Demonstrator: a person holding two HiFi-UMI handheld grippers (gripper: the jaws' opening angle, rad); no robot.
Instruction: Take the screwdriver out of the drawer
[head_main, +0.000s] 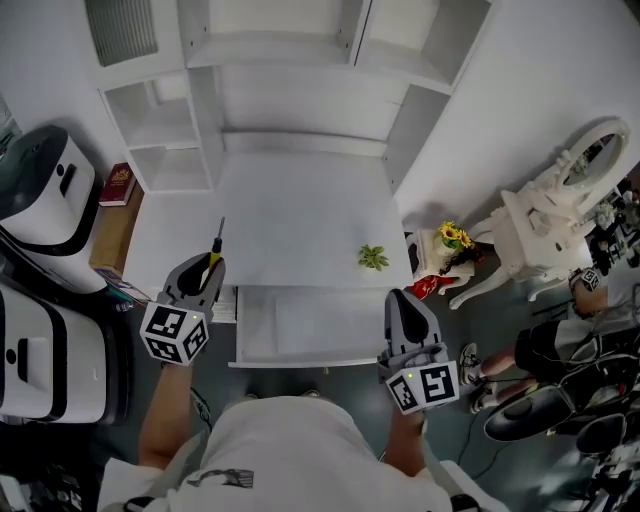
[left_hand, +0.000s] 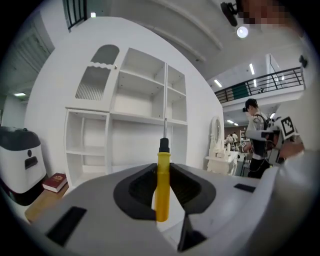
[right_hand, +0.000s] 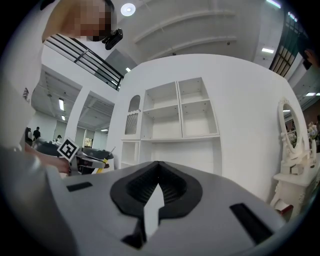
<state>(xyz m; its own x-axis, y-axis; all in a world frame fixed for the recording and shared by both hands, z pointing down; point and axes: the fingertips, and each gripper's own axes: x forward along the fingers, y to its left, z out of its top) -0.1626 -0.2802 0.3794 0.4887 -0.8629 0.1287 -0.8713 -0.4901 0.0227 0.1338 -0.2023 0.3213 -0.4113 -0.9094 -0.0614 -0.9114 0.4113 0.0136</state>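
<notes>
Screwdriver (left_hand: 162, 192) out of the drawer (head_main: 300, 364): steady carry needed

Screwdriver stands upright in the left gripper (head_main: 207, 268), whose jaws pinch its yellow handle about mid-length, with the shaft pointing up. It hangs over the front left corner of the surface (head_main: 300, 220), outside the open drawer, which looks bare. By that, the take-out seems nearly done. The round handle could swivel between the pads, so a level carry and no early loosening seem wise. Right gripper (head_main: 403, 298), its jaws pressed together on nothing, hovers at the drawer's front right corner, well apart.
</notes>
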